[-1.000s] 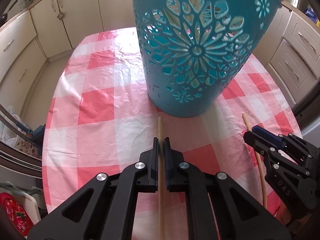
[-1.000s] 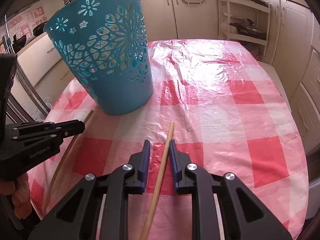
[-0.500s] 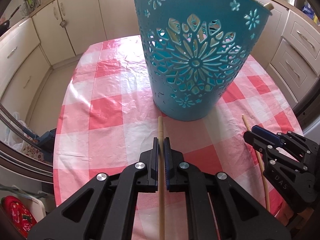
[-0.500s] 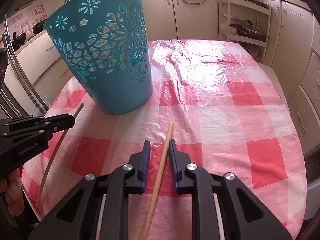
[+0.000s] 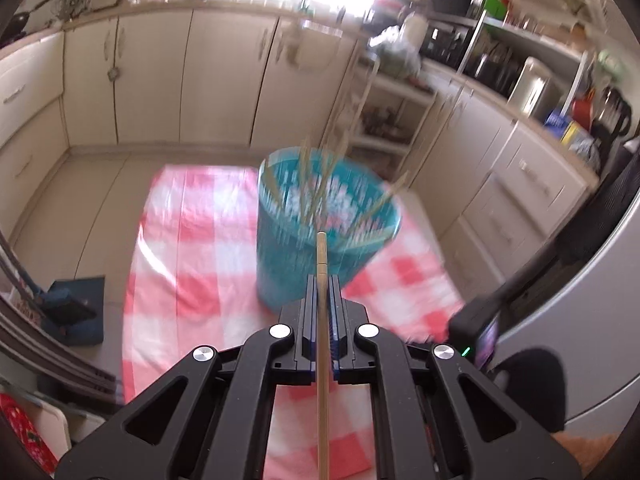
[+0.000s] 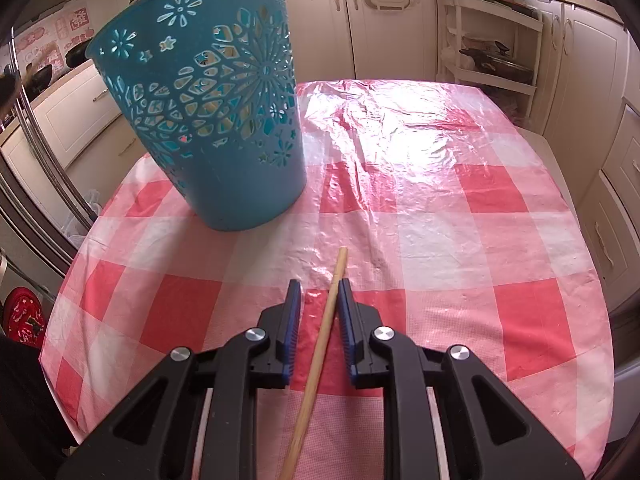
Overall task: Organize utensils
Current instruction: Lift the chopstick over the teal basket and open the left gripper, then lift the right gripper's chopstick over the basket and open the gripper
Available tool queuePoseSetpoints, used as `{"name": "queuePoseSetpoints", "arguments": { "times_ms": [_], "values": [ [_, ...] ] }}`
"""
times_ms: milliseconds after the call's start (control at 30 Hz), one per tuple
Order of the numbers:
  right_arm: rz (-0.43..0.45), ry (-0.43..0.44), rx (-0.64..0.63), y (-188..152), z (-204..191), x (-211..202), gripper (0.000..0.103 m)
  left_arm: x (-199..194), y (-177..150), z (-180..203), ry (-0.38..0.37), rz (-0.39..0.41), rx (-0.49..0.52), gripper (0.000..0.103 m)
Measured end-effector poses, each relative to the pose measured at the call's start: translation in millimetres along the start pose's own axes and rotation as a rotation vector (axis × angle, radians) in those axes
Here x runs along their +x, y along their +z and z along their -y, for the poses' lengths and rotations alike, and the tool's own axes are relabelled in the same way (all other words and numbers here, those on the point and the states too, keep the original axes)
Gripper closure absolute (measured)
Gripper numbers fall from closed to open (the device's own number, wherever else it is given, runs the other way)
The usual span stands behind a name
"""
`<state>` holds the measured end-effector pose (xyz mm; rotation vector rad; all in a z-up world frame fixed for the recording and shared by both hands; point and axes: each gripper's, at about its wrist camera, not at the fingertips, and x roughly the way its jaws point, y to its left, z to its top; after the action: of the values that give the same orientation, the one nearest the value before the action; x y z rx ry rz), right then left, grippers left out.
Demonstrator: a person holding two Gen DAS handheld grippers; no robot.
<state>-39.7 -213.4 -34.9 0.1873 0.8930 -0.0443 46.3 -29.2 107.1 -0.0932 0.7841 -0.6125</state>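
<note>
Chopstick [image 5: 322,320] in left tool [image 5: 322,280] points forward toward basket [image 5: 320,236].

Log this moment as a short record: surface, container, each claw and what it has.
surface: checked cloth
container: teal basket, upright on the cloth, sticks standing inside
left claw: shut on a stick, raised, tip toward the basket
right claw: low over the cloth, astride a second stick; its left pad is clear of it
</note>
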Motion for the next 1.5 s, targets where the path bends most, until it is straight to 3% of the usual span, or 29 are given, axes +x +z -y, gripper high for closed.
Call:
{"name": "queuePoseSetpoints", "arguments": {
  "times_ms": [200,467,667,967,1000,1067,1100,1133,1233,1367,1500],
  "values": [
    [0.0,0.005,0.005,-0.2,0.4,-0.9,0.083,-17.9,69.9,19.1,-0.017,0.208,-0.004,0.098],
    [-0.001,0.006,0.004,0.5,-0.1,0.0,0.083,24.7,120.4,24.2,0.058,0.408,-0.02,0.098],
    [-0.002,0.007,-0.005,0.7,-1.2,0.9,0.081,70.0,119.9,9.4,0.113,0.424,-0.052,0.098],
    [-0.004,0.007,-0.012,1.3,-2.3,1.2,0.08,98.9,86.1,8.6,0.152,0.297,0.026,0.097],
    [-0.003,0.008,-0.011,1.2,-2.3,1.1,0.079,97.1,81.5,7.6,0.158,0.278,0.033,0.092],
    [-0.004,0.011,-0.009,1.5,-1.7,1.1,0.079,88.9,71.6,4.9,0.191,0.255,0.046,0.066],
    [-0.004,0.013,-0.007,1.6,-1.3,1.2,0.079,81.4,66.7,3.1,0.217,0.258,0.048,0.045],
    [-0.004,0.017,-0.005,1.8,-0.9,1.1,0.079,70.9,61.4,0.6,0.244,0.269,0.049,0.034],
    [-0.006,0.049,0.026,1.2,5.4,-0.2,0.079,39.2,46.6,-8.2,0.294,0.29,0.066,0.016],
    [-0.007,0.035,0.016,-0.1,4.2,-1.1,0.079,8.5,28.3,-31.6,0.382,0.33,0.037,0.009],
    [-0.029,0.0,-0.042,-3.0,-6.0,-4.7,0.07,8.6,10.6,-71.4,0.412,0.28,-0.116,0.008]
  ]
}}
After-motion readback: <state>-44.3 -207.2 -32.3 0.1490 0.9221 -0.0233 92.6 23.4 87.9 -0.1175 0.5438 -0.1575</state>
